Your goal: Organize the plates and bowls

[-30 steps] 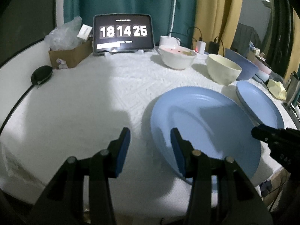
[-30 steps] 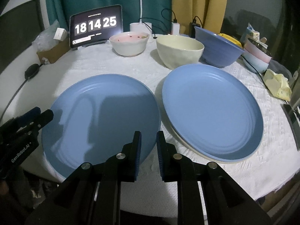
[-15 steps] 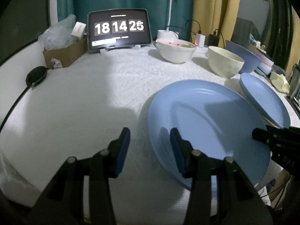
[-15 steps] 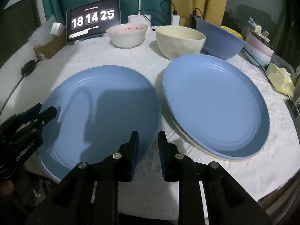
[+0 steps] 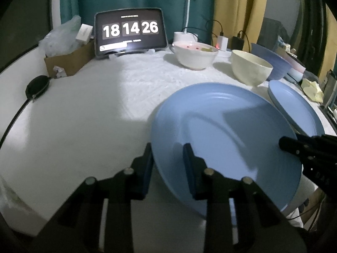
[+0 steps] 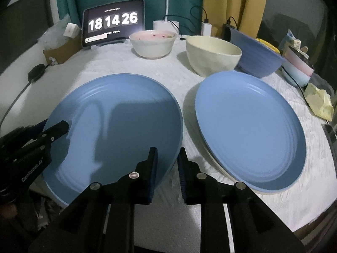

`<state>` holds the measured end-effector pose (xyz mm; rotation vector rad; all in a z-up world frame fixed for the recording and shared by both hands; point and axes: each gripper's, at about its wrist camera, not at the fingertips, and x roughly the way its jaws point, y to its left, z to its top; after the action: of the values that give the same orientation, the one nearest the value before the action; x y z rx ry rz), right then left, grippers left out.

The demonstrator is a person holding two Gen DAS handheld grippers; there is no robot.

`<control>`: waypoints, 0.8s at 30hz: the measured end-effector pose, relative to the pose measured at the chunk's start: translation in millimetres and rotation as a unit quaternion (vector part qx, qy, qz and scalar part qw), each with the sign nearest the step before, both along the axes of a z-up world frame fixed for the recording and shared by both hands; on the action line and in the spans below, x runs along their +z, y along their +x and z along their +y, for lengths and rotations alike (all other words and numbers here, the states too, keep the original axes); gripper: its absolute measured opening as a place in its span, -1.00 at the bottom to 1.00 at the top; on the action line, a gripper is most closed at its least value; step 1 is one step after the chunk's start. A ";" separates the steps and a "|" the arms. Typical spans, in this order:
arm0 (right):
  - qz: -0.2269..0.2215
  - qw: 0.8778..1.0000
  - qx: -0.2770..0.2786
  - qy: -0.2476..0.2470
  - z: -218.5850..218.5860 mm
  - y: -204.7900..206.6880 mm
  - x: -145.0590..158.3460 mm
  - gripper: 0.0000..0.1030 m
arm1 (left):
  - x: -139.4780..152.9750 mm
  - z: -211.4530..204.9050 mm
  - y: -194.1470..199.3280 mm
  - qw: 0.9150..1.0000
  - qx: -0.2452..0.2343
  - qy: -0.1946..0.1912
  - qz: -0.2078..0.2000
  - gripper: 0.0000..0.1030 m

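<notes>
White table (image 6: 147, 67) — both grippers (image 5: 167, 158) (image 6: 167, 160) parted, straddling the blue plate's (image 6: 126, 116) rim.

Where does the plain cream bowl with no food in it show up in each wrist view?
Left wrist: the plain cream bowl sits upper right, behind the near blue plate.
Right wrist: the bowl sits upper centre-right, behind the right-hand blue plate.
Shared landmark: the tablet clock, at the table's back left in both.
</notes>
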<state>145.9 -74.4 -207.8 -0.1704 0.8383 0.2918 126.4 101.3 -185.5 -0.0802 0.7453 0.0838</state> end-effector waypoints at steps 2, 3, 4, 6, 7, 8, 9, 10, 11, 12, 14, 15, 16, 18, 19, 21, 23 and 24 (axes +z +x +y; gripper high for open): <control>-0.003 1.000 0.003 0.003 0.6 0.7 3.5 -0.59 | 3.7 1.4 -0.9 1.000 0.002 0.000 -0.004 -0.43; -0.006 1.000 0.004 0.004 0.9 1.1 5.9 -0.60 | 5.1 1.3 -1.1 1.000 0.003 0.000 -0.005 -0.43; -0.009 1.000 0.005 0.005 1.2 1.1 7.8 -0.60 | 7.7 1.0 -1.3 1.000 0.004 0.001 -0.007 -0.43; -0.013 1.000 0.005 0.009 0.8 1.2 11.6 -0.60 | 11.6 1.4 -1.8 1.000 0.006 0.001 -0.010 -0.43; -0.015 1.000 0.006 0.011 0.7 1.1 13.3 -0.60 | 13.4 1.7 -1.8 1.000 0.006 0.001 -0.012 -0.43; -0.017 1.000 0.006 0.013 0.2 1.1 15.4 -0.60 | 15.8 1.2 -2.2 1.000 0.007 0.002 -0.013 -0.43; -0.018 1.000 0.007 0.015 -0.3 0.7 16.8 -0.59 | 17.5 0.5 -2.2 1.000 0.008 0.003 -0.014 -0.43; -0.019 1.000 0.007 0.017 -0.9 0.2 18.3 -0.60 | 19.5 -0.4 -2.3 1.000 0.008 0.004 -0.014 -0.43; -0.021 1.000 0.007 0.019 -2.1 -0.1 20.6 -0.59 | 20.8 -1.1 -2.3 1.000 0.008 0.005 -0.015 -0.43; -0.023 0.999 0.006 0.021 -2.9 -0.3 22.3 -0.59 | 22.7 -2.5 -2.4 1.000 0.007 0.006 -0.016 -0.43; -0.027 0.999 0.005 0.025 -6.0 -0.7 25.9 -0.59 | 25.6 -5.2 -2.5 1.000 0.005 0.008 -0.017 -0.43; -0.029 0.999 0.003 0.028 -8.6 -0.5 28.0 -0.59 | 27.4 -6.8 -2.3 1.000 0.004 0.009 -0.019 -0.43; -0.030 0.999 0.002 0.031 -10.8 -0.5 29.7 -0.59 | 28.9 -9.0 -2.4 1.000 0.002 0.010 -0.019 -0.43; -0.033 0.999 -0.002 0.036 -15.8 -0.5 32.5 -0.59 | 32.4 -14.1 -2.4 1.000 -0.001 0.012 -0.020 -0.43; -0.034 0.999 -0.004 0.038 -17.7 -0.4 33.6 -0.59 | 33.6 -16.6 -2.1 1.000 -0.003 0.013 -0.020 -0.43; -0.036 0.998 -0.009 0.043 -23.6 -0.2 35.6 -0.59 | 36.3 -22.2 -1.2 1.000 -0.007 0.016 -0.021 -0.43; -0.038 0.998 -0.012 0.047 -28.9 -0.2 37.2 -0.59 | 38.6 -28.3 -0.6 1.000 -0.010 0.019 -0.021 -0.43; -0.039 0.998 -0.015 0.050 -32.2 -0.1 38.2 -0.59 | 40.0 -32.2 -0.1 0.999 -0.013 0.021 -0.021 -0.43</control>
<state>145.7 -106.6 -169.6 -0.0753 0.7469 0.2968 126.3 69.1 -145.5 -0.0315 0.7026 0.0739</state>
